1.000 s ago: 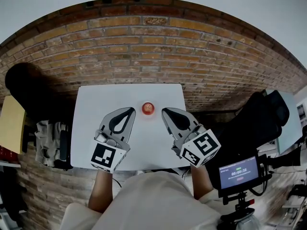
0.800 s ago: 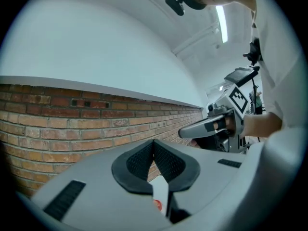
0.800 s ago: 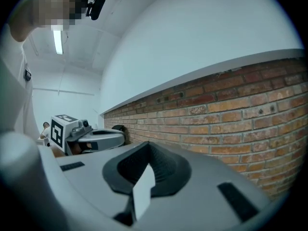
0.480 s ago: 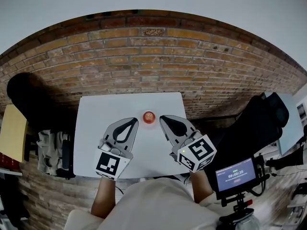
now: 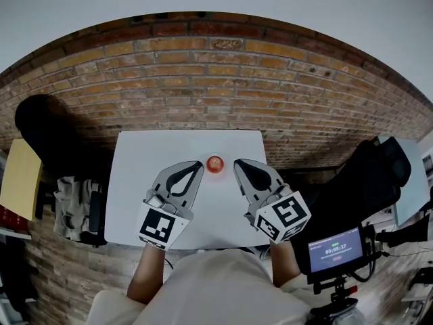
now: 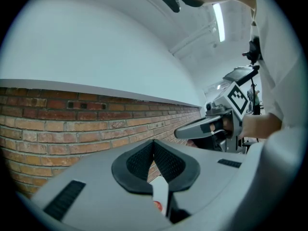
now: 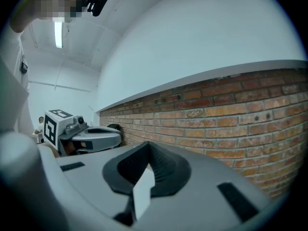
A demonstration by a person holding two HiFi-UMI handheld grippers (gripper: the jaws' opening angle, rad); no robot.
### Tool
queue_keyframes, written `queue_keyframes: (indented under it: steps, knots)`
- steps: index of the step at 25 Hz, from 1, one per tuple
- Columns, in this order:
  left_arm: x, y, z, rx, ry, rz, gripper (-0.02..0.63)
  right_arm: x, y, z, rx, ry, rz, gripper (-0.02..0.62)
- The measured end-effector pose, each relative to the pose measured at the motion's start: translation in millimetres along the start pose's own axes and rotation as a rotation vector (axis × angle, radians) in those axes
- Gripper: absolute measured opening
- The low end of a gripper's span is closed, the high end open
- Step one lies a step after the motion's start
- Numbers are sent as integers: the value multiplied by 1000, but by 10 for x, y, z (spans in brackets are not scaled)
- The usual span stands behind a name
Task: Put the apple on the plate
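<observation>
Small round red apple (image 5: 214,164) near the white rectangular table's (image 5: 135,156) far edge, between the closed, empty left gripper (image 5: 197,164) and right gripper (image 5: 237,162)

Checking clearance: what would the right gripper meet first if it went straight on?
Likely the brick wall: the right gripper, shut, points level over the table, with only bricks past its tips. Depth is unclear. The apple seems off that line.

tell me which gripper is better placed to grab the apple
Left, narrowly. The left gripper has its tip nearer the apple than the right gripper, and a sliver of red shows below its jaws in its own view; the right's view shows none. Both are shut and must open first.
</observation>
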State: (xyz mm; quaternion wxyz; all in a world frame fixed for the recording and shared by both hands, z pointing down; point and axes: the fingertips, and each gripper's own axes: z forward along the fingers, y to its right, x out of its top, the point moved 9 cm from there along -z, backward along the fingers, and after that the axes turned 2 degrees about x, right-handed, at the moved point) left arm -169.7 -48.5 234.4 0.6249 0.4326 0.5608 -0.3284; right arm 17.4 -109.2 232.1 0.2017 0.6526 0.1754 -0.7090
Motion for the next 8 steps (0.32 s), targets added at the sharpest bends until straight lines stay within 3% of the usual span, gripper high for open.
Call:
queue_keyframes:
  steps: [8]
  knots:
    - [-30,55,49,-16,9,-22,6,-51,51,-30,6,-11,17,2]
